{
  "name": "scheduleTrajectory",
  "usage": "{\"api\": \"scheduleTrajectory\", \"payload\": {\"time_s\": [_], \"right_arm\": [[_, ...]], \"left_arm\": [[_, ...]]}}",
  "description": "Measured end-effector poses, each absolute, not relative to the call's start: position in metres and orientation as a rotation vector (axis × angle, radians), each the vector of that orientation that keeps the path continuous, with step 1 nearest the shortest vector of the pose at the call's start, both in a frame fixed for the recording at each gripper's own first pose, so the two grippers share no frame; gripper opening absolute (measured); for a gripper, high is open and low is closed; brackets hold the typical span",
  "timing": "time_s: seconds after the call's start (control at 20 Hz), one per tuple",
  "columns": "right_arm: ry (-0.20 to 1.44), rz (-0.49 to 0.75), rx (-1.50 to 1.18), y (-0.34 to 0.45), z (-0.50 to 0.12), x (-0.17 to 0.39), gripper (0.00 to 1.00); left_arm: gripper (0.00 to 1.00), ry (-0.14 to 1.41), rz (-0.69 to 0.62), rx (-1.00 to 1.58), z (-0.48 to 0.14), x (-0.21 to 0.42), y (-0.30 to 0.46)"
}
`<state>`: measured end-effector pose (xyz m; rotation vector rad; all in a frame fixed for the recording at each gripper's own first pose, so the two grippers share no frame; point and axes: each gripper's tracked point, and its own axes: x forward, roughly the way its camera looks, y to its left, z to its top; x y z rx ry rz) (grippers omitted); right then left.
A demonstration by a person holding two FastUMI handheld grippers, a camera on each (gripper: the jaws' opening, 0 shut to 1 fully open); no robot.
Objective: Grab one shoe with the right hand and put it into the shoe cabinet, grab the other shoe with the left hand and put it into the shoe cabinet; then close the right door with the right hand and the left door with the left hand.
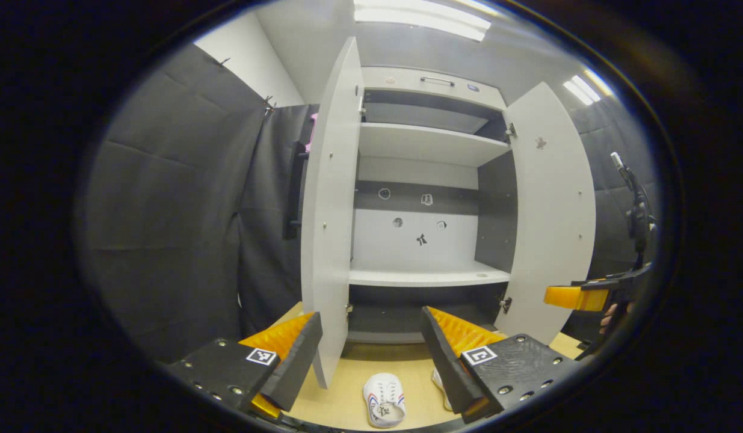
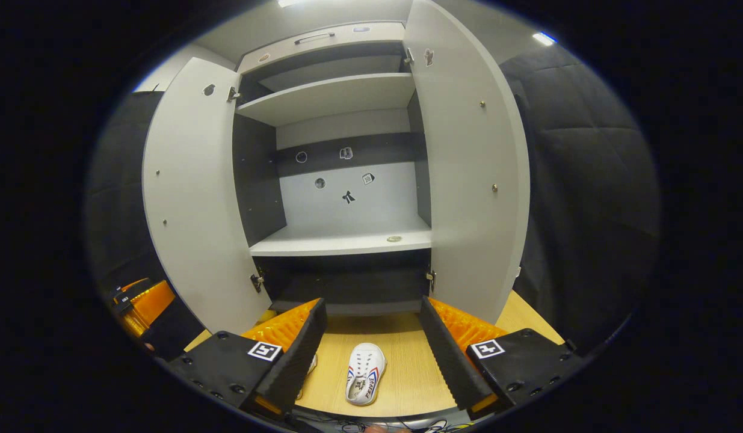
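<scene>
both doors of the tall grey shoe cabinet (image 2: 341,240) hang wide open, shelves bare. in the right gripper view, bottom centre, a small white sneaker with red and blue side stripes (image 2: 365,373) lies on the light wooden floor (image 2: 401,361), long axis running toward the cabinet. its insole print is too small to read. the second white sneaker (image 1: 438,385) peeks out beside the left gripper (image 1: 371,343). left gripper and right gripper (image 2: 371,343) are both spread wide, holding nothing.

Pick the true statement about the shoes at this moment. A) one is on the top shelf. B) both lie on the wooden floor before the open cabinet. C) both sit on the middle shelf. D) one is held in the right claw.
B: in the right gripper view a white shoe lies on the wooden floor between the open right claw fingers, the other shoe peeking beside it; cabinet shelves bare.
</scene>
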<state>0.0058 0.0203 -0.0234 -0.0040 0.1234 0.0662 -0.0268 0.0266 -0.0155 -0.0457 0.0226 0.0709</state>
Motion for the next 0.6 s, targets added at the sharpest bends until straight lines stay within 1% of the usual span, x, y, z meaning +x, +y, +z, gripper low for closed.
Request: {"api": "scheduleTrajectory", "payload": {"time_s": [0.25,0.6], "right_arm": [[0.161,0.069,-0.007,0.024,-0.031,0.020,0.98],[0.239,0.174,-0.020,0.057,-0.051,0.045,0.98]], "left_arm": [[0.95,0.037,0.086,-0.041,-0.023,-0.032,0.034],[0.95,0.064,0.105,-0.047,-0.037,-0.039,0.041]]}}
